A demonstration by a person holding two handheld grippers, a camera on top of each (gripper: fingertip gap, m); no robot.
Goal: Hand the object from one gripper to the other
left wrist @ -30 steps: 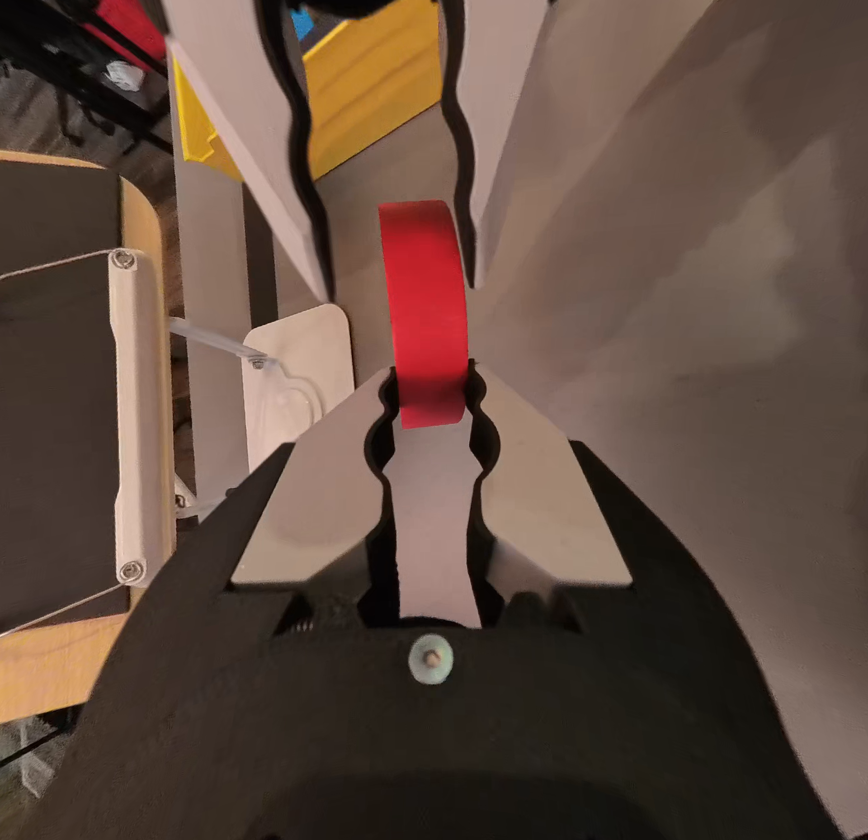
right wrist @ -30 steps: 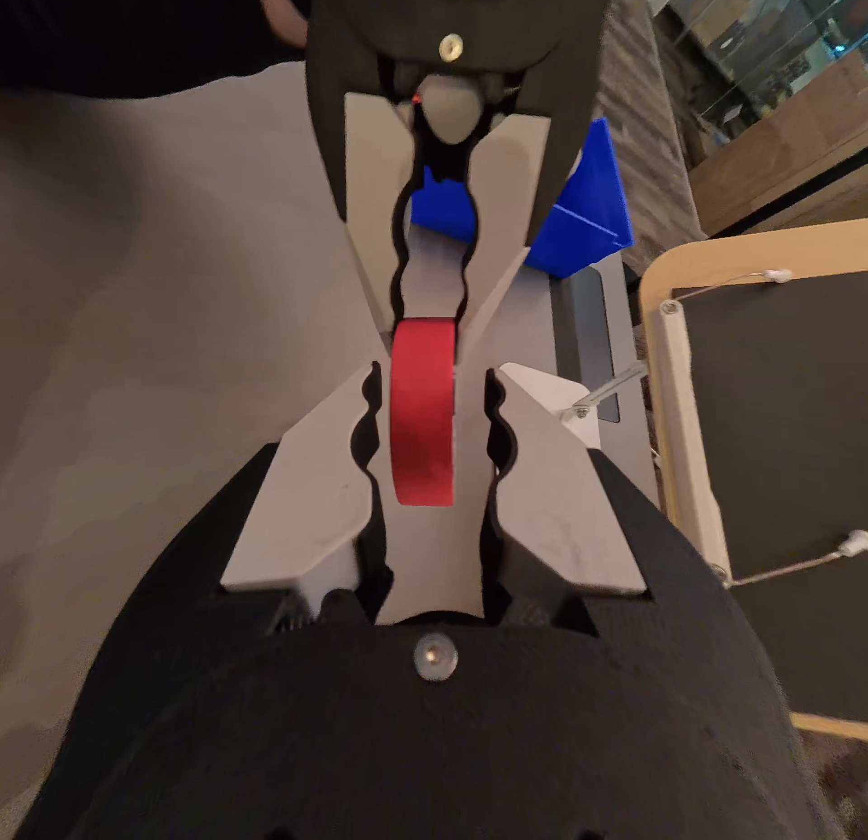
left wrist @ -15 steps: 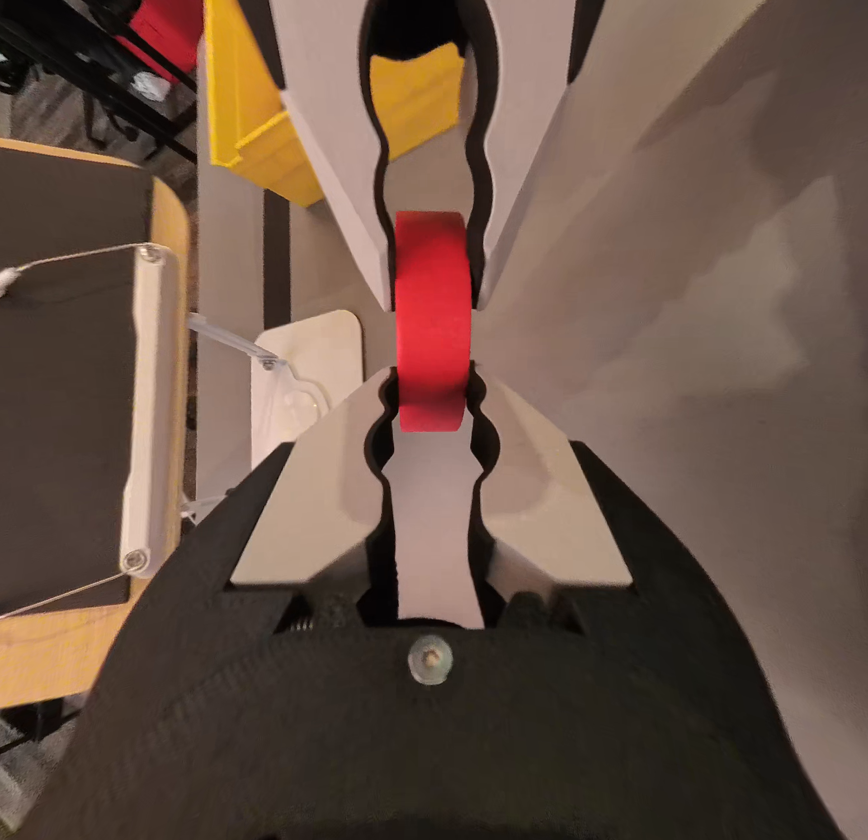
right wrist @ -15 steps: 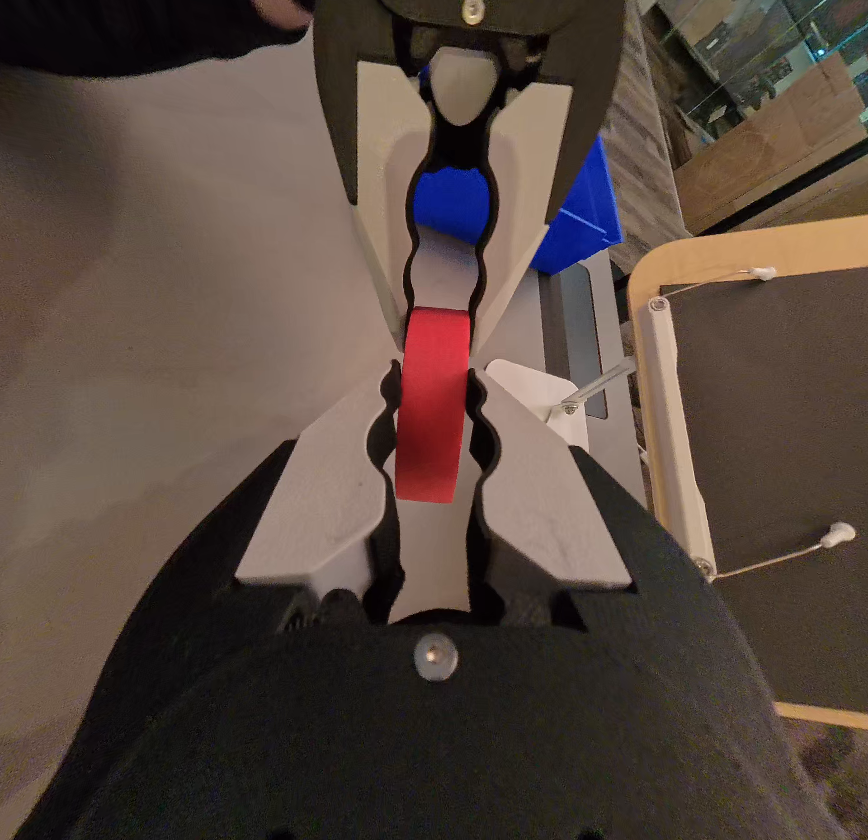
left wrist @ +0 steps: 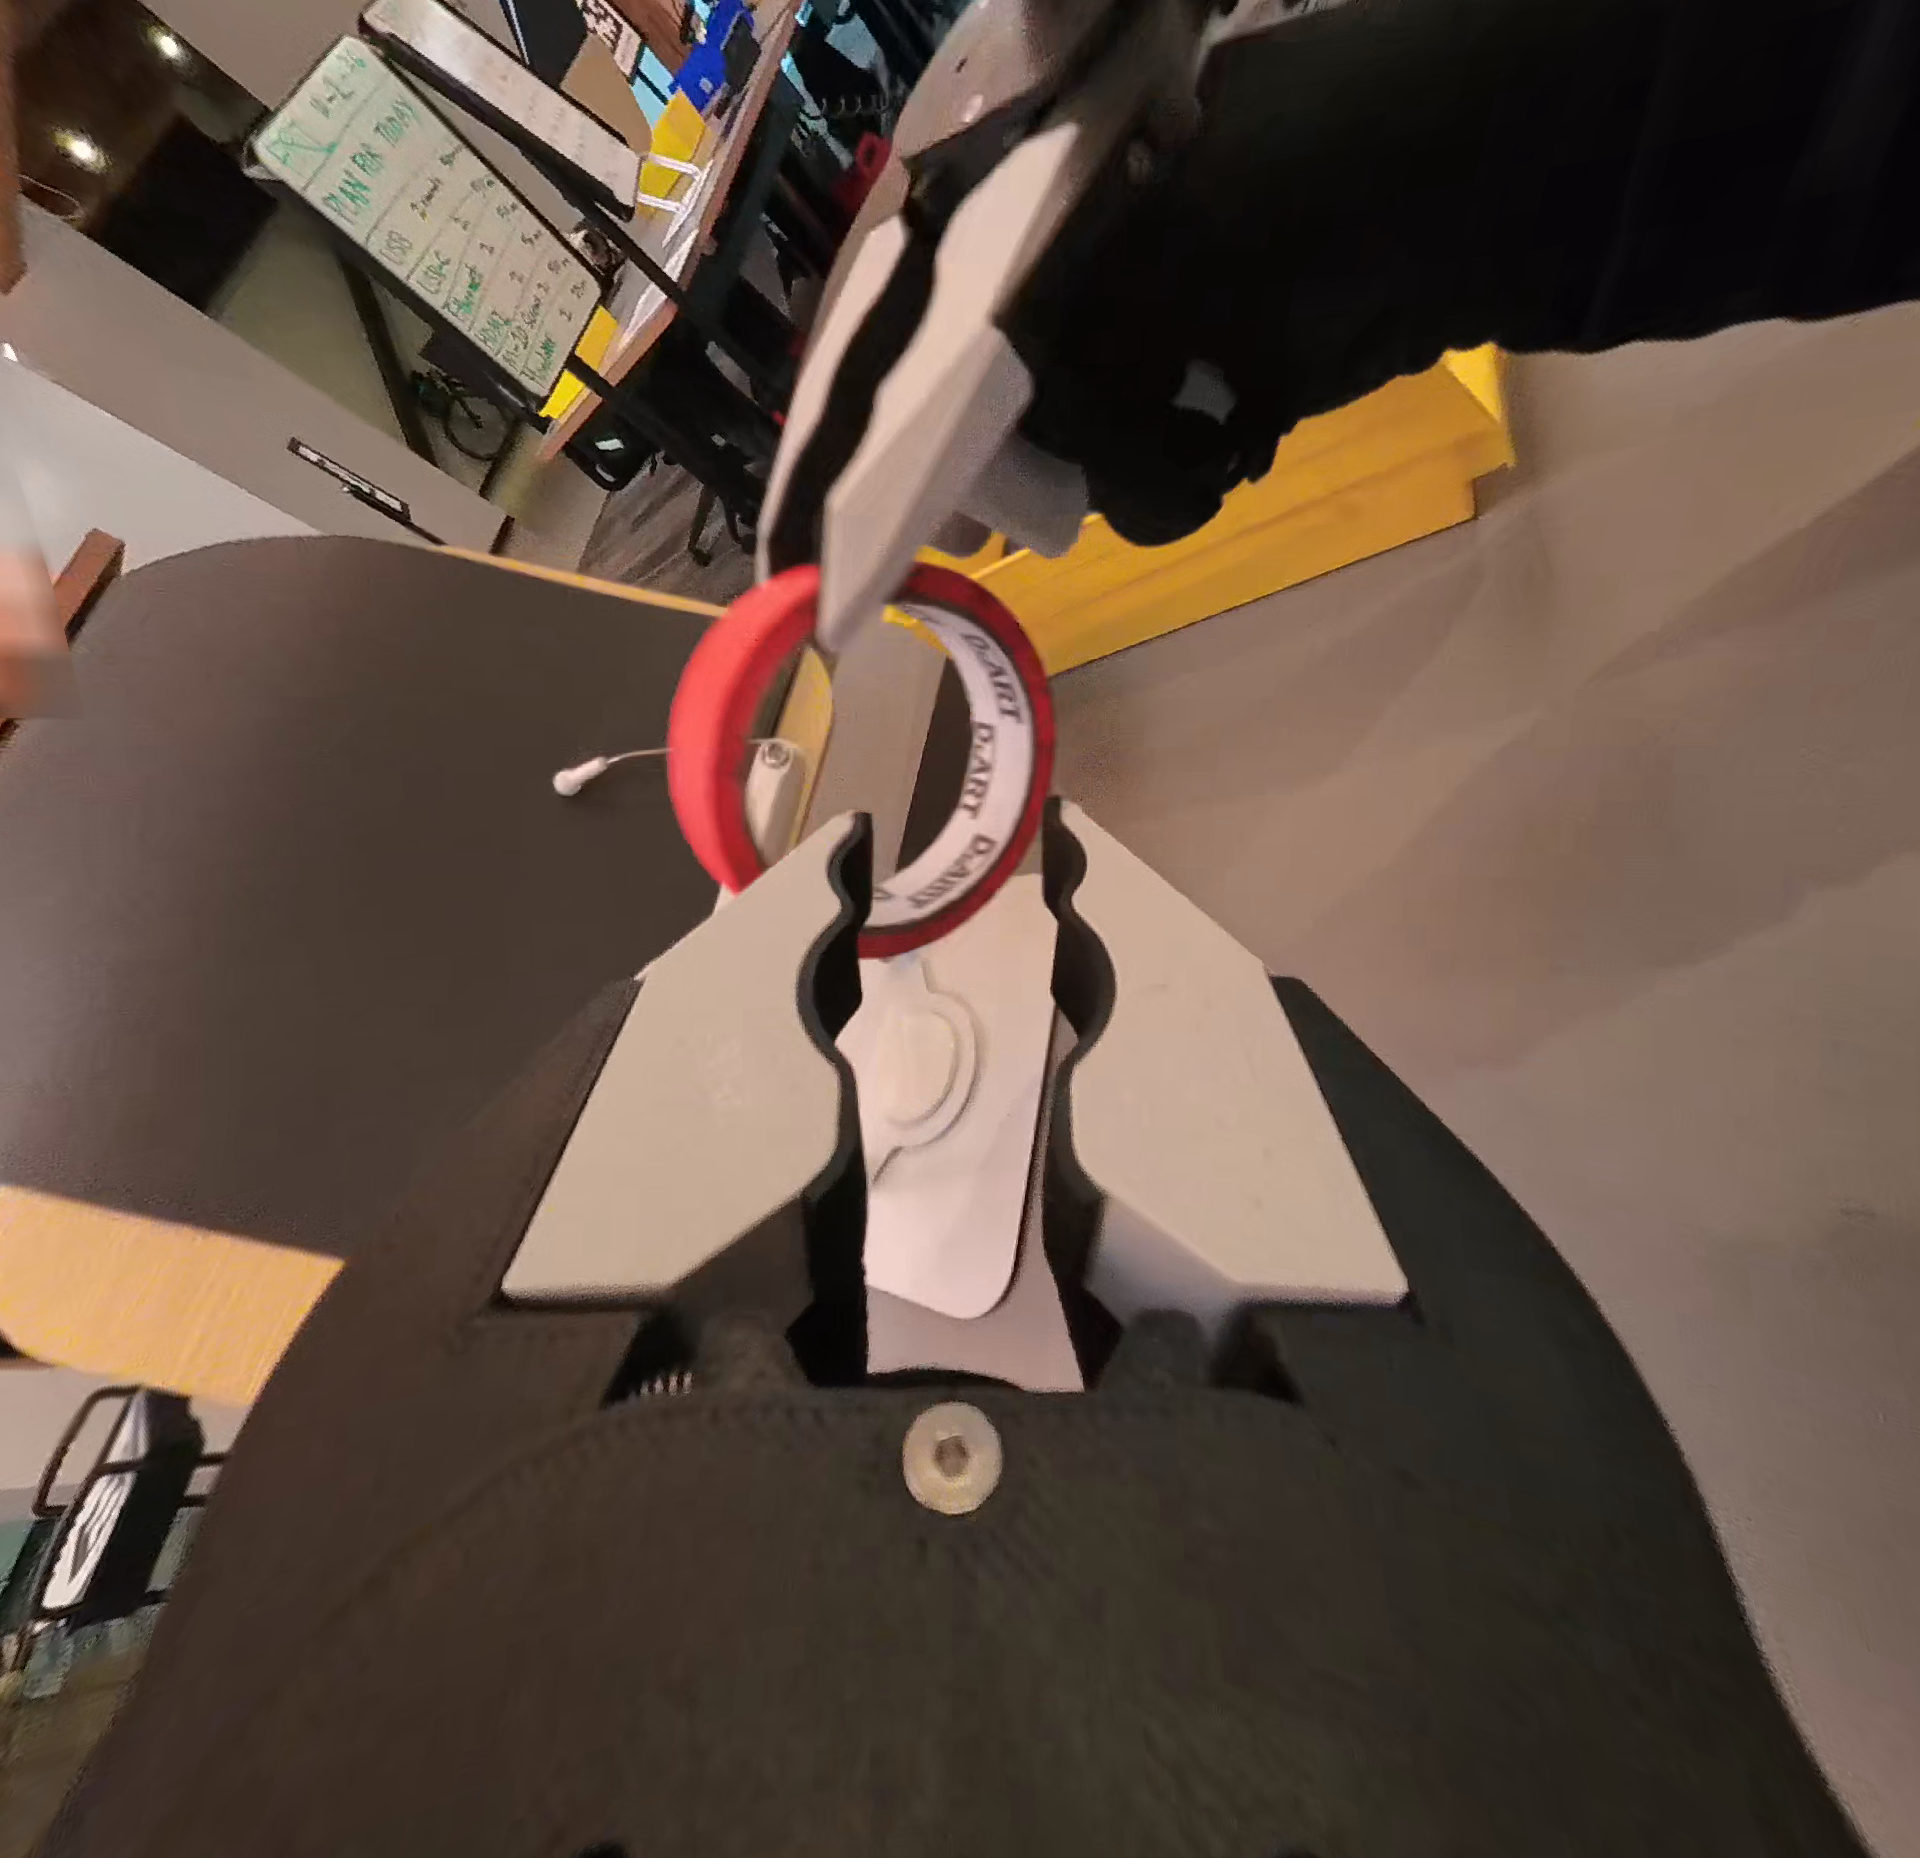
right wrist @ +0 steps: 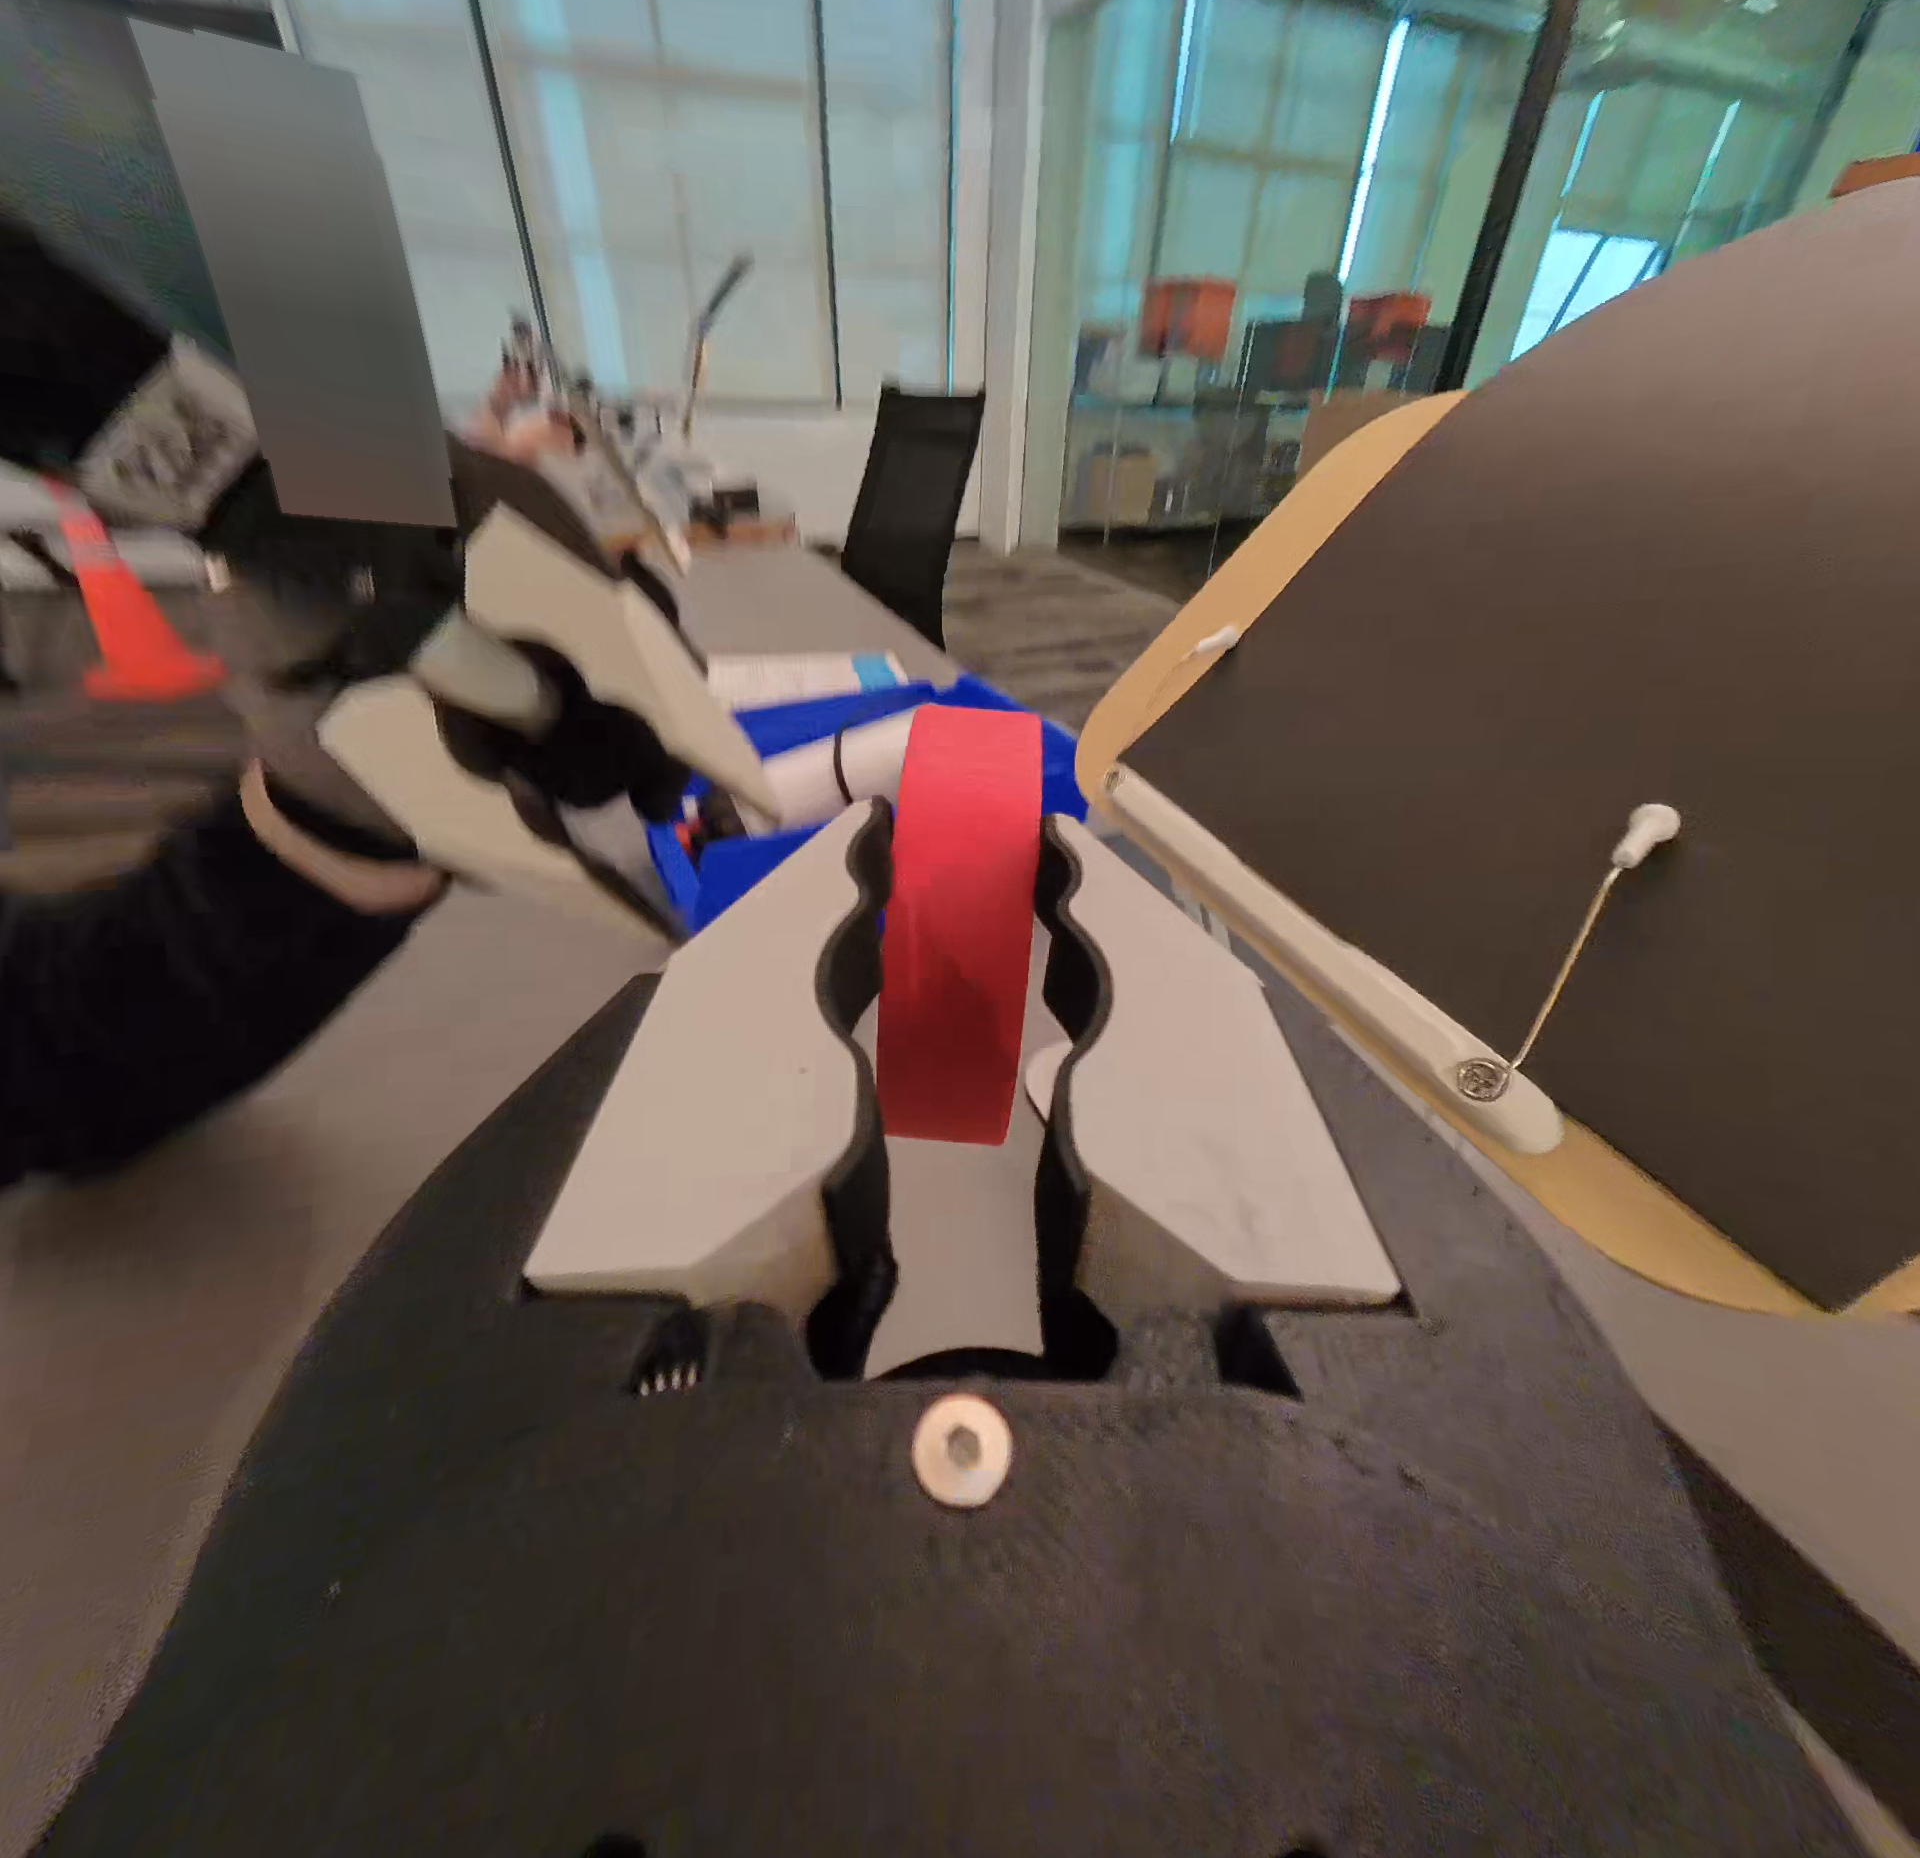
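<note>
The red tape roll stands on edge between the pads of my right gripper, which is shut on it. In the left wrist view the roll hangs as a ring from the right gripper, which pinches its top rim. My left gripper is open. The roll's lower rim lies just past its fingertips, and neither pad presses on it. In the right wrist view the left gripper is off to the left, jaws apart, clear of the roll.
A yellow bin and a blue bin holding several items stand on the grey table. A black board with a wooden edge stands close by. A white plate lies under the left jaws. An orange cone stands far left.
My left jaws opened and let go of the roll. The right gripper, shut on it since half a second ago, keeps it. Both grippers have tilted up and drawn apart.
</note>
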